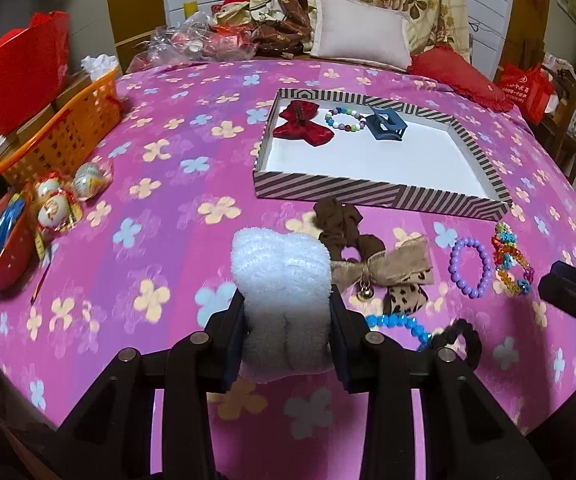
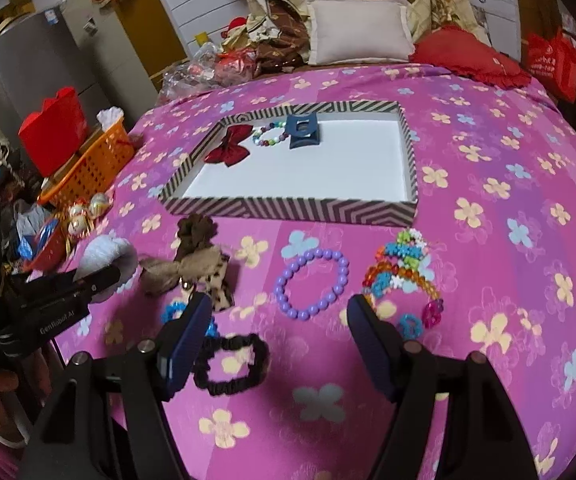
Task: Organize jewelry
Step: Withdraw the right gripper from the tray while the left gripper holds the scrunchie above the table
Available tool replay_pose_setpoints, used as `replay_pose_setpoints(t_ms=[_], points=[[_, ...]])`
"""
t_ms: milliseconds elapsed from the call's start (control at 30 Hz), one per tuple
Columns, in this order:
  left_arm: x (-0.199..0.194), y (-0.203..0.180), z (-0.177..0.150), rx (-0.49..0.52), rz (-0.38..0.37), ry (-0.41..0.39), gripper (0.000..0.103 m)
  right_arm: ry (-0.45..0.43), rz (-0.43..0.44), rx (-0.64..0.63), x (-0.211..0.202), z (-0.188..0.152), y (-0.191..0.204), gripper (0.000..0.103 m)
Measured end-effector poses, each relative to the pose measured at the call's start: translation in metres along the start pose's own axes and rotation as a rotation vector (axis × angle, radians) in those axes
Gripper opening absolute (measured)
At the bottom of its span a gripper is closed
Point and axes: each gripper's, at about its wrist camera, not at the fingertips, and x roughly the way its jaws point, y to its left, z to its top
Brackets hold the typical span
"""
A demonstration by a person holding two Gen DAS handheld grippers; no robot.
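Views differ here: from the left wrist we see the left claw [image 1: 288,320] pinching a fluffy white scrunchie [image 1: 284,280] between its 2 dark pads, while the right wrist shows that same white puff [image 2: 108,256] only from the side, at 9 o'clock, beside the left claw [image 2: 100,280] and a hand [image 2: 4,396] that grips its handle. The right wrist alone shows the right claw [image 2: 280,320] spread wide with nothing between its fingers, over the pink flowered bedspread [image 2: 507,320].

Relative to the right claw, we find a purple bead bracelet [image 2: 311,284] at 12 o'clock just ahead, a ribbed black hair tie [image 2: 232,364] at 7 o'clock near its left finger, a stack of bright plastic bead bracelets [image 2: 403,272] at 1 o'clock, and a blue bead bracelet [image 2: 176,312] partly hidden behind the left finger. A leopard-print burlap bow [image 2: 200,272] and a brown fabric scrunchie [image 2: 196,228] lie at 10 o'clock.

Farther off at 12 o'clock sits a shallow rectangular striped tray [image 2: 288,210] with a white floor; along its far side lie a glossy red bow [image 2: 228,148], a multicoloured bead bracelet [image 2: 268,136] and a blue hard claw clip [image 2: 303,132].
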Motion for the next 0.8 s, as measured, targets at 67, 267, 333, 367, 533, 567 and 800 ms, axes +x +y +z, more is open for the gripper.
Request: replay_pose_setpoints(t_ms=[67, 267, 333, 367, 533, 567, 800], points=[[-0.002, 0.0, -0.005, -0.003, 0.005, 0.003, 0.023, 0.0, -0.008, -0.021, -0.003, -0.006, 0.003, 0.073], [-0.009, -0.002, -0.016, -0.001, 0.033, -0.004, 0.023, 0.01, -0.016, -0.048, -0.009, -0.02, 0.007, 0.073], [-0.013, -0.003, -0.019, 0.009, 0.048, -0.013, 0.023, 0.015, -0.018, -0.049, -0.01, -0.023, 0.005, 0.073], [-0.014, -0.004, -0.02, 0.012, 0.049, -0.016, 0.023, 0.017, -0.019, -0.047, -0.01, -0.024, 0.005, 0.074], [-0.017, -0.004, -0.023, 0.019, 0.042, -0.012, 0.023, 0.024, -0.033, -0.04, -0.01, -0.029, -0.003, 0.074], [-0.017, -0.004, -0.024, 0.018, 0.042, -0.012, 0.023, 0.025, -0.035, -0.04, -0.01, -0.029, -0.004, 0.074], [-0.015, 0.003, -0.028, -0.01, 0.032, 0.009, 0.023, 0.028, -0.066, -0.067, -0.01, -0.034, -0.006, 0.073]])
